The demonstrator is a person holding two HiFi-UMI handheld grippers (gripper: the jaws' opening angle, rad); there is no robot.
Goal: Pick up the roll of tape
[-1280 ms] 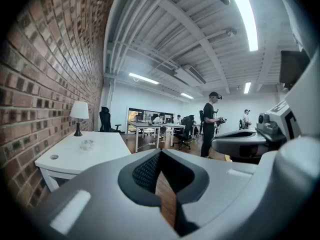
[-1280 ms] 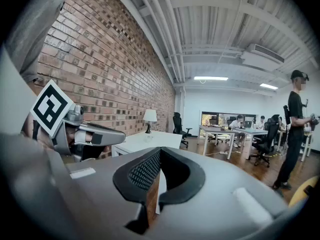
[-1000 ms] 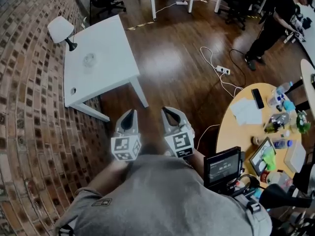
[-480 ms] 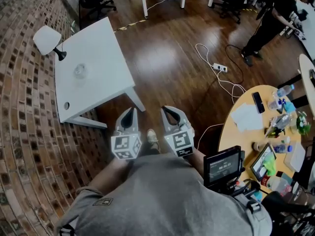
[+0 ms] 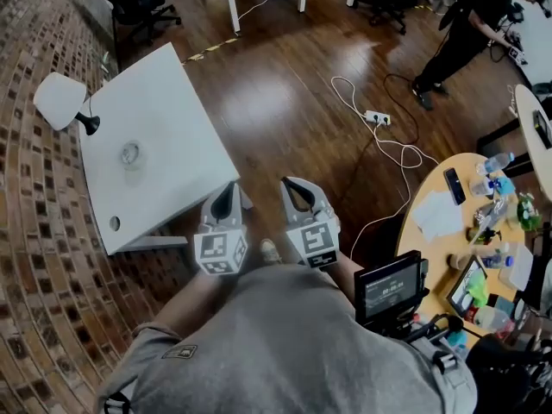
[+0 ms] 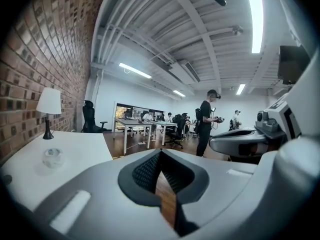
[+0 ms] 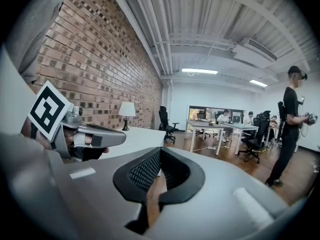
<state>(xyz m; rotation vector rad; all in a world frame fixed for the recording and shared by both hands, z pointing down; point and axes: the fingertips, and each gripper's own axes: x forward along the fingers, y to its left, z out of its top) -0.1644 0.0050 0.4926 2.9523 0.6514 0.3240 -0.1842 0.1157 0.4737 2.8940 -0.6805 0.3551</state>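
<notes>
No legible text; monitor [image 5: 390, 291] print too small.

Hand-held grippers — two: left hand-held gripper [image 5: 226, 195], right hand-held gripper [image 5: 297, 193]. White worktop [image 5: 177, 102]: one. Lamp [image 5: 60, 102]: one. Roll of tape [image 5: 130, 153]: one. Round wooden worktop [image 5: 424, 241]: one. Power strip [image 5: 373, 117] — one. Standing person [image 5: 466, 24]: one.

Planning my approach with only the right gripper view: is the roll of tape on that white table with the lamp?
Observer: Yes. The roll of tape lies on the white table, apart from the lamp.
Operator: Is the left gripper holding anything?
Observer: No. The left gripper has its jaws together, with nothing between them.
Operator: What's on my right?
Observer: A cluttered round table, close beside you.
</notes>
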